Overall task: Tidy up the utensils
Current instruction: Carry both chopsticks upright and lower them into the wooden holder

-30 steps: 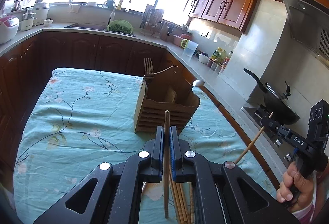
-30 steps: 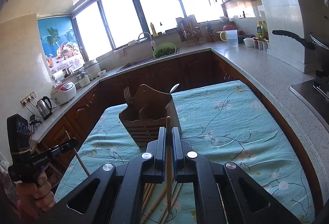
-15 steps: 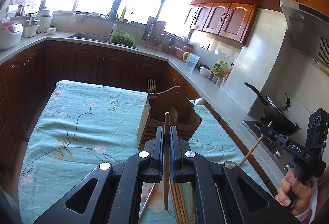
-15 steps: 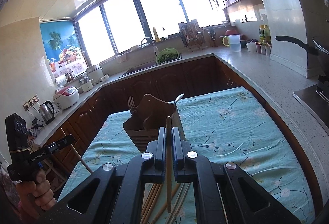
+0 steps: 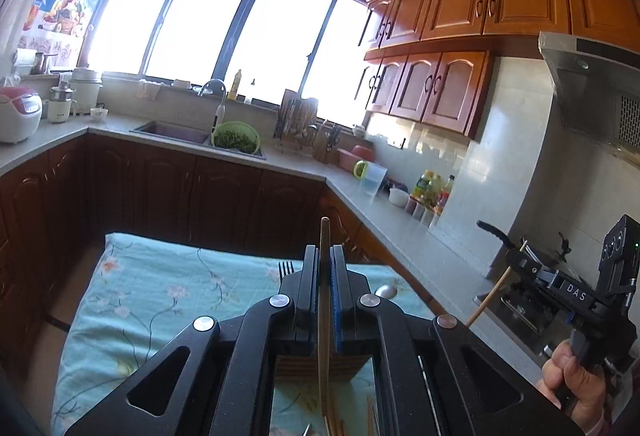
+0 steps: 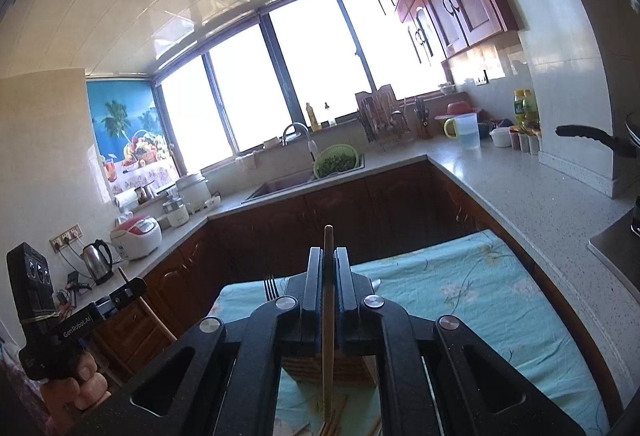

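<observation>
Left gripper (image 5: pixel 325 276) clamped tight on one chopstick (image 5: pixel 323 316); right gripper (image 6: pixel 329 276) likewise on another chopstick (image 6: pixel 328 336). Holder (image 6: pixel 332 368) lower centre, mostly hidden behind jaws; fork (image 6: pixel 270 287) and spoon (image 5: pixel 385 290) already in. Loose chopsticks (image 6: pixel 330 426) remain on cloth (image 6: pixel 460 300), bottom edge. Task judged partway.

Strong daylight from the window (image 5: pixel 240 32), panes blown out white. Cabinets (image 5: pixel 192 196) below the window dark, in shadow. Counter (image 6: pixel 512 188) right of the window shows glare. Heavy fisheye bending, dark corners. Sharp overall.
</observation>
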Demonstrator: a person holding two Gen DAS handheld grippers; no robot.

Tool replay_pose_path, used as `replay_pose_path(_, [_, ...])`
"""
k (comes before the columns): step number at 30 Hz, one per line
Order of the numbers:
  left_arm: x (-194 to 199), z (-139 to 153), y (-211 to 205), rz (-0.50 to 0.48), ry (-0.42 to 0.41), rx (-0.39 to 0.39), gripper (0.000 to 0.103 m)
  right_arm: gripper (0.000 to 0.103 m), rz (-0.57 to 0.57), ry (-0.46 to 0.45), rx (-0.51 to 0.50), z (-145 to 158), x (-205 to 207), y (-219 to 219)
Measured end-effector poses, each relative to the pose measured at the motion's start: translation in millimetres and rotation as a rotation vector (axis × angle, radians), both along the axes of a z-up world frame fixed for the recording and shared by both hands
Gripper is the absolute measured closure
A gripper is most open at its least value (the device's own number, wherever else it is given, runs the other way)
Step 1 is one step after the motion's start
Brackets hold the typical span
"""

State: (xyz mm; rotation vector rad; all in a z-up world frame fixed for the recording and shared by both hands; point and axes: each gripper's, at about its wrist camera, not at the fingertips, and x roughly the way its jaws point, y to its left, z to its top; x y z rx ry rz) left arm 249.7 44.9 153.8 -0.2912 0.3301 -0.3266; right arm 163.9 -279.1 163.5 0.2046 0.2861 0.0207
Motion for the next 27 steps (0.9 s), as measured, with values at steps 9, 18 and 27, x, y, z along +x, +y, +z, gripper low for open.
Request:
replay_pose_path(9, [58, -16, -19, 0.081, -0.088, -0.015, 0.099, 0.098, -0.065, -0.041, 0.016, 0, 65, -14])
replay_pose_path(18, [119, -95, -43, 0.130, 0.001, -0.037, 0.099, 0.098, -0.102, 0.013, 0.039, -59, 100, -23])
replay_pose_path(27, [151, -119, -60, 0.115, 0.082, -0.002, 0.098, 0.098, -0.099, 0.082, 0.044, -96, 108, -23])
